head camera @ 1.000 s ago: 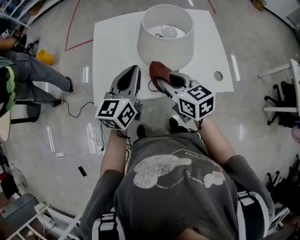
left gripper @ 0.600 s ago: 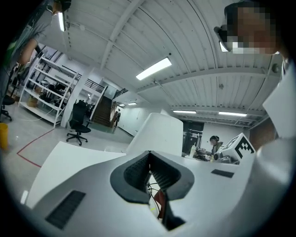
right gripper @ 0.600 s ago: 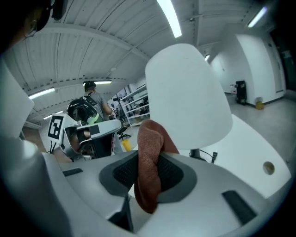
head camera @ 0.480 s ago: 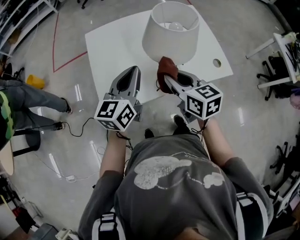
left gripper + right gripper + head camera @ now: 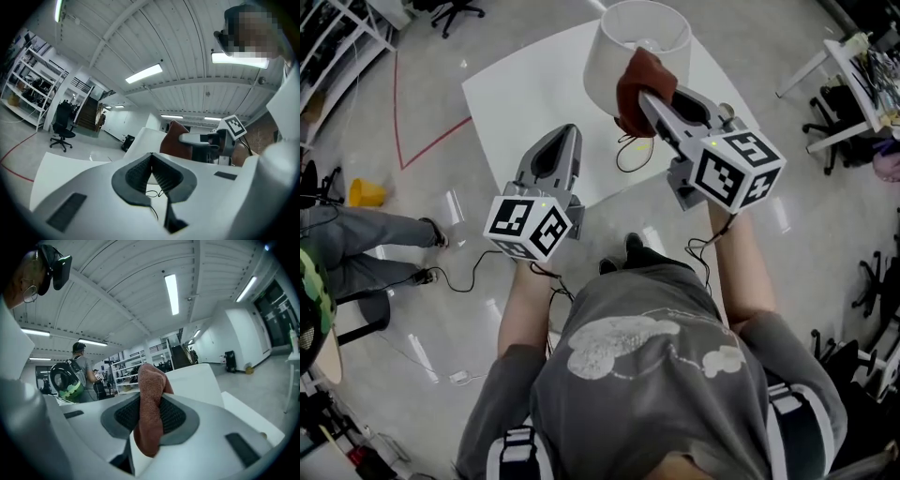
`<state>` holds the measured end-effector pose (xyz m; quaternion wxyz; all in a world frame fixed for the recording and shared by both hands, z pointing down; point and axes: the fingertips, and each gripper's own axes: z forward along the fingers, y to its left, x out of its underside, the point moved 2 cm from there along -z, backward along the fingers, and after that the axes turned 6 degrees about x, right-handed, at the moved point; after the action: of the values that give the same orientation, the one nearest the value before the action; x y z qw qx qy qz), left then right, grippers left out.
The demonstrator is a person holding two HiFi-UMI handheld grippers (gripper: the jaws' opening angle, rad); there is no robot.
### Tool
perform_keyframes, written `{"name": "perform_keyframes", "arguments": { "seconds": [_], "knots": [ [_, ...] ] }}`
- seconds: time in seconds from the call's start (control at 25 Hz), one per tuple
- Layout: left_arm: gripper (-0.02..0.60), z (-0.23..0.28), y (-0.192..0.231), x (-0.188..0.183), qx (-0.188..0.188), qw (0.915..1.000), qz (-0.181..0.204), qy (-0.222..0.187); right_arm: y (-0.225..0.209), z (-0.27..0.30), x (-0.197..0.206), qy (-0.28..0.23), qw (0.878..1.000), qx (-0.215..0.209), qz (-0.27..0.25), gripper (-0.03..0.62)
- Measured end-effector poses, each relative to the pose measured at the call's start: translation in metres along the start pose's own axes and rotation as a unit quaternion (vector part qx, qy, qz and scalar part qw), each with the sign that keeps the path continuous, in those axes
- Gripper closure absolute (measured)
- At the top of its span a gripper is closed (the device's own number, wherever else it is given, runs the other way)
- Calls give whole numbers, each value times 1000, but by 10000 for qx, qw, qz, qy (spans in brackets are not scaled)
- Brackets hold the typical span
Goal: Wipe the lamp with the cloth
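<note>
Head view first: the lamp (image 5: 637, 56) stands at the far side of the white table (image 5: 520, 98). My right gripper (image 5: 645, 97) is raised to it with the rust-brown cloth (image 5: 637, 86) at its tip. The cloth sits against the near side of the shade, just under the top rim. I judge it touching, though this angle doesn't settle it. The left gripper (image 5: 565, 141) hangs low over the table's near part, well apart from the lamp. So I'd call this the wiping step itself, at the upper shade. The shade is open on top, and I can't make out what sits inside. A dark cable (image 5: 628, 155) lies on the table below the cloth.

Left gripper view: the ribbed pads meet in a tight V with nothing between them, so that gripper is closed and empty. Past them I see the shade (image 5: 146, 140), and the cloth (image 5: 174, 138) beside it.

Right gripper view: the jaws are clamped on the cloth, a fold standing up between the pads and a tail drooping below. The shade (image 5: 192, 380) rises just behind it.

Next move, as I judge it: press lightly and sweep around the shade. It looks light, so a hard push could tip the lamp, and the idle left gripper could steady it.
</note>
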<state>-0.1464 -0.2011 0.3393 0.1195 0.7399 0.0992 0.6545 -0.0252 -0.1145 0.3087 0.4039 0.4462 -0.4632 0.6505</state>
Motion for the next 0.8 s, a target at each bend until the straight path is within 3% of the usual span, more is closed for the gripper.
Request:
{"name": "perform_keyframes", "arguments": {
  "seconds": [0.28, 0.8],
  "knots": [
    [574, 16, 2, -11, -106, 9998, 167, 12, -6, 23, 9, 171, 9997, -140, 98, 497],
    [574, 14, 26, 13, -659, 9968, 41, 441, 4, 42, 109, 1386, 9884, -524, 336, 497]
  ]
}}
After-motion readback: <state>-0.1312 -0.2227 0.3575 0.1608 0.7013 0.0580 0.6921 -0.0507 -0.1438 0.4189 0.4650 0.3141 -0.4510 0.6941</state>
